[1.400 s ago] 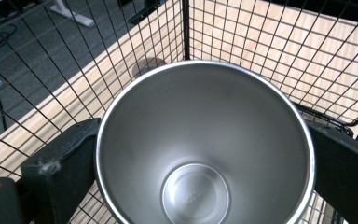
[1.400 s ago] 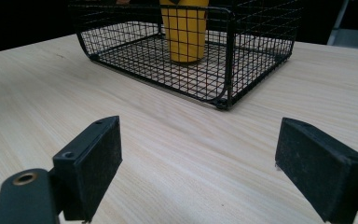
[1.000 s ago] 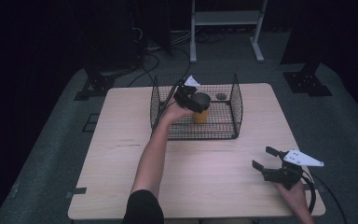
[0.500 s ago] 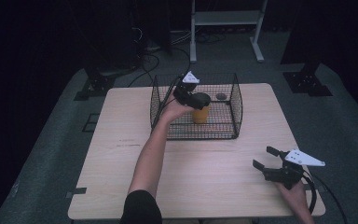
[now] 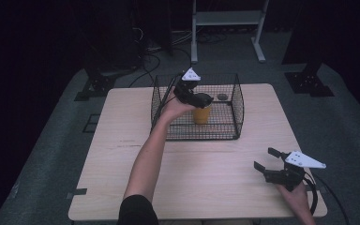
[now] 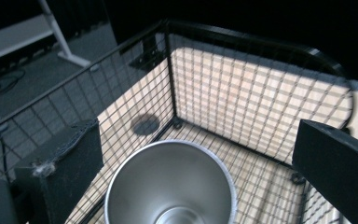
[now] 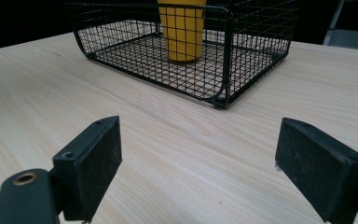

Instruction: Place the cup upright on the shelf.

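While right gripper [image 5: 268,161] rests, left gripper [image 5: 201,99] straddles cup [image 5: 200,114].

Yellow cup [image 5: 201,114] with silver inside, black wire-grid basket [image 5: 236,101], pale wood-grain table [image 5: 206,164].

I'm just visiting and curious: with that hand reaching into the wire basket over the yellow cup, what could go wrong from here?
Two things, I'd guess. The left gripper hangs open right over the yellow cup, its jaws either side of the metal-lined rim; a careless move could tip the cup. The wire basket has tall mesh walls, so the gripper, its cable or the forearm might snag one and drag the basket across the table. The right gripper rests open, well away, so it seems harmless.
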Action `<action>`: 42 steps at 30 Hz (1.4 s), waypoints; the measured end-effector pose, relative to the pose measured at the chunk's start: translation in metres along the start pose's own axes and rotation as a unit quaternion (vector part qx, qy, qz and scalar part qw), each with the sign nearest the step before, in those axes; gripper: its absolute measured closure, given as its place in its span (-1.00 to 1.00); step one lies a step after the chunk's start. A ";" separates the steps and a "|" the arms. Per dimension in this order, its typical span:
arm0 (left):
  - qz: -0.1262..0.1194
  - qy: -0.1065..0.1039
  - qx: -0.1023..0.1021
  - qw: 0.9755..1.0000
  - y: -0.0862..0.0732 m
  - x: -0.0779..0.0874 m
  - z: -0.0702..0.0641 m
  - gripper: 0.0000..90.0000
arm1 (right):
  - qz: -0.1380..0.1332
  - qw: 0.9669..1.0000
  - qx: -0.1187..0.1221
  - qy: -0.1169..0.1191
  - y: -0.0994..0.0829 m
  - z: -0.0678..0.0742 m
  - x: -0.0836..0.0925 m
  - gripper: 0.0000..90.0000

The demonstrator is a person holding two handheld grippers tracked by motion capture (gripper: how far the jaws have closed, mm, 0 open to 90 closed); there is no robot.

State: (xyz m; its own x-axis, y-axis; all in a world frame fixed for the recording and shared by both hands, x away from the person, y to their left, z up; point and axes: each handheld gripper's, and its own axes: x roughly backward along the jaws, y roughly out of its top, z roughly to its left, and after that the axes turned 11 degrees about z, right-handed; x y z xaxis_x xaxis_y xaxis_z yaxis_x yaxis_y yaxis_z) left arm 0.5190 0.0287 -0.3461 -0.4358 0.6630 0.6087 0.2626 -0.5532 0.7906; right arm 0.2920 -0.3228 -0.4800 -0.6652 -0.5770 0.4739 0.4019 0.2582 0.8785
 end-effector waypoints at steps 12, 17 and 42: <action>-0.022 -0.014 -0.014 1.000 -0.003 0.019 -0.015 -0.97 | 0.002 1.000 -0.004 0.000 0.000 0.000 0.000 -0.70; -0.027 -0.018 -0.018 0.999 -0.006 0.024 -0.021 -0.97 | 0.002 1.000 -0.003 -0.001 0.000 0.000 0.000 -0.70; -0.052 -0.043 -0.034 0.997 -0.022 0.045 -0.046 -0.97 | 0.004 1.000 -0.002 -0.002 0.000 0.000 -0.001 -0.70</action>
State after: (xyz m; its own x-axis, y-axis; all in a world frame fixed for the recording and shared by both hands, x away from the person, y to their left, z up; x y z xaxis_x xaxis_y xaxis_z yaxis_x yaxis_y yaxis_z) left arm 0.4543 0.0475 -0.3393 -0.3820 0.7573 0.5297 0.1598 -0.5104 0.8449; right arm 0.2922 -0.3221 -0.4799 -0.6648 -0.5716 0.4810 0.4097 0.2594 0.8746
